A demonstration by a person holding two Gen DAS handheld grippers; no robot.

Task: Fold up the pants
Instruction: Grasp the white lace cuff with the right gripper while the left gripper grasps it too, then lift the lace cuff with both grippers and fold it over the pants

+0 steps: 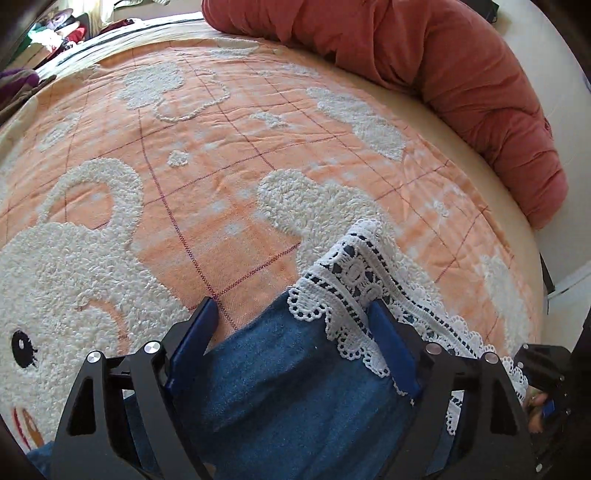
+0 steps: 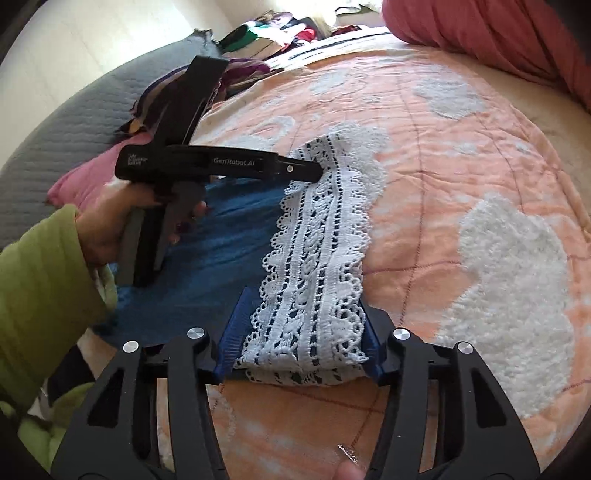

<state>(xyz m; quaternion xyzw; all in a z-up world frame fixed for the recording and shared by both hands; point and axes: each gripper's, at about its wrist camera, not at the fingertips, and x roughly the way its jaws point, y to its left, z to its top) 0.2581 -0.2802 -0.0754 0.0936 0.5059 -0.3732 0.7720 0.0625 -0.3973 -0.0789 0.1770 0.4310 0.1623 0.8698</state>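
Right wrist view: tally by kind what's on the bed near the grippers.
Grippers: 2, the left gripper and right gripper
Blue pants with lace hem: 1
Orange blanket: 1
Pink pillow: 1
Total: 5

A bed in a daylit room

An orange blanket (image 1: 229,155) with fluffy white animal shapes and a thin red grid covers the bed. A long red bolster (image 1: 454,74) curves along its far edge from 12 to 3 o'clock. A grey quilt (image 2: 74,110) lies at 10 o'clock, a pink cushion (image 2: 88,177) beside it. Heaped clothes (image 2: 280,29) sit at 12 o'clock in bright light, by a pale wall (image 2: 92,40)
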